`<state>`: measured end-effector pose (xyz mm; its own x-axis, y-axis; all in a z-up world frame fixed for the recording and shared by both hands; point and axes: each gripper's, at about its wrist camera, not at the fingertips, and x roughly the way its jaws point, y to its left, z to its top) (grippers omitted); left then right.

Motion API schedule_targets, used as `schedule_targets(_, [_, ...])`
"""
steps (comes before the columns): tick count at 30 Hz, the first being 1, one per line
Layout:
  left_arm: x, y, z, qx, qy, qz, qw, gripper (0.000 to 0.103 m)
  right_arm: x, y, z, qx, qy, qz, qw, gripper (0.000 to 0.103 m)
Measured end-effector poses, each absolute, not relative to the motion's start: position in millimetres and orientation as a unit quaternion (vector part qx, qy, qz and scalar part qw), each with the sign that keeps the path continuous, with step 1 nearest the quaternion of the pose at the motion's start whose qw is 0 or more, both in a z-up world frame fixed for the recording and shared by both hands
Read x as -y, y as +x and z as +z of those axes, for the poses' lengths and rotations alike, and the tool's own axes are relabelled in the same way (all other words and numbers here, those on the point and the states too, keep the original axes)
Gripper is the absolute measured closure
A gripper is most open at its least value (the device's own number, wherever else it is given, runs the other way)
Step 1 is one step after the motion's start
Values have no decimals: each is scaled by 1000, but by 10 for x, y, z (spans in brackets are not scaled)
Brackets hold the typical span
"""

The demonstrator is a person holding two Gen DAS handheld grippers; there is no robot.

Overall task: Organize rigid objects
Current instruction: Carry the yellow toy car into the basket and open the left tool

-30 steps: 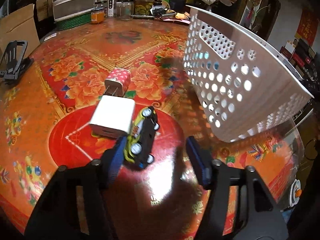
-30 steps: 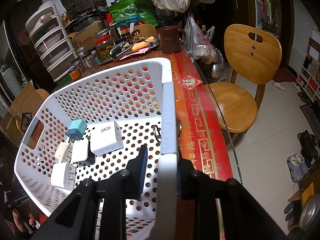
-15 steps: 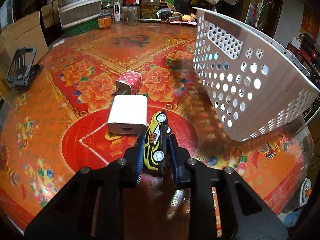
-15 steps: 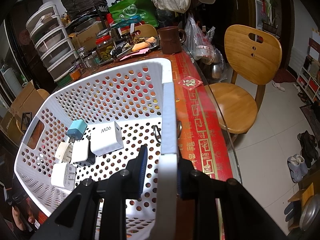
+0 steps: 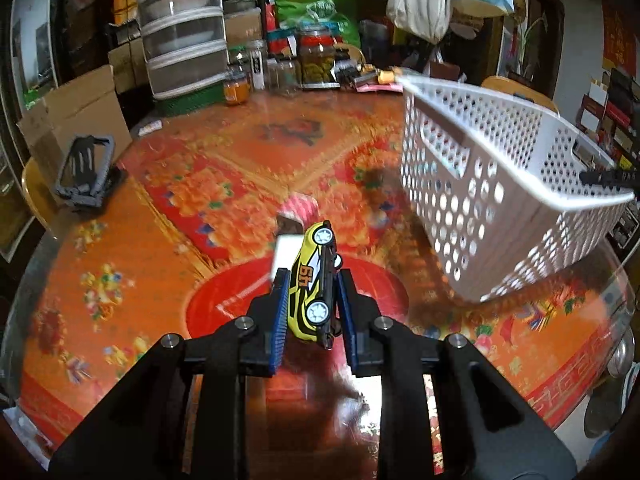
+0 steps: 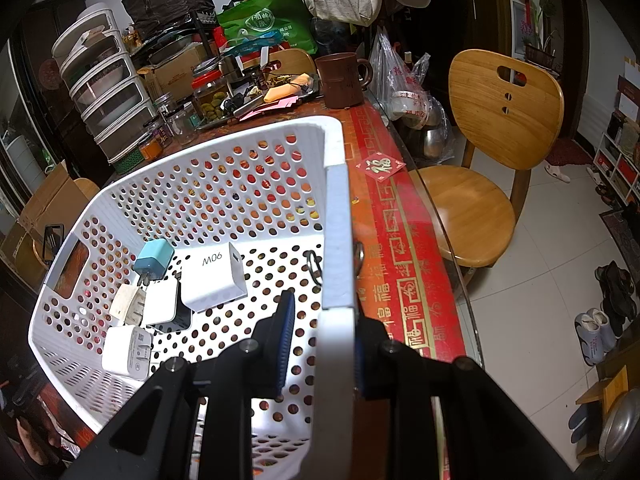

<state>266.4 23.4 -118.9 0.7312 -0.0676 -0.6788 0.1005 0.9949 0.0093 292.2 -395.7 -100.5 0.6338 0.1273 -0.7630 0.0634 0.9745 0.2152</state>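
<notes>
Left gripper (image 5: 313,304): jaws closed on the toy car (image 5: 314,280), which sits on its side between the blue pads, nose pointing away, clear of the desk (image 5: 120,240). White charger (image 5: 286,254) lies just behind it on the desk. Right gripper (image 6: 320,334): jaws clamped on the rim of the basket (image 6: 336,216). Five chargers (image 6: 212,276) lie inside the basket.

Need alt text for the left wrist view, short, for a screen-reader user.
The left claw is shut on a yellow toy car, held on its side above a round table with a red floral cover. A white perforated basket sits tilted at right; a white charger and a pink one lie just beyond the car, blurred.
</notes>
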Motion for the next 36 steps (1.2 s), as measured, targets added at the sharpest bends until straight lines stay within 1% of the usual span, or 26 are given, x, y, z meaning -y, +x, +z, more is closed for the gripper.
schedule_targets(8, [36, 2717, -495, -305, 64, -50, 949, 82, 3948, 2922, -1009, -428, 112, 19, 897, 78])
schedule_targets(13, [310, 2925, -285, -299, 120, -44, 946, 82, 3937, 2920, -1015, -429, 111, 21, 896, 77])
schedule_targets(17, [490, 3083, -189, -302, 136, -57, 942, 82, 3933, 2918, -1017, -428, 112, 21, 897, 77])
schedule_targets(24, [1110, 3258, -131, -315, 157, -110, 930, 82, 3933, 2918, -1017, -428, 112, 21, 896, 77])
schedule_targets(29, [1594, 3407, -303, -341, 193, -126, 911, 82, 3933, 2918, -1017, -428, 111, 21, 896, 77])
schedule_targets(36, [1838, 3489, -544, -379, 198, -146, 892, 82, 3928, 2920, -1019, -429, 110, 22, 896, 77])
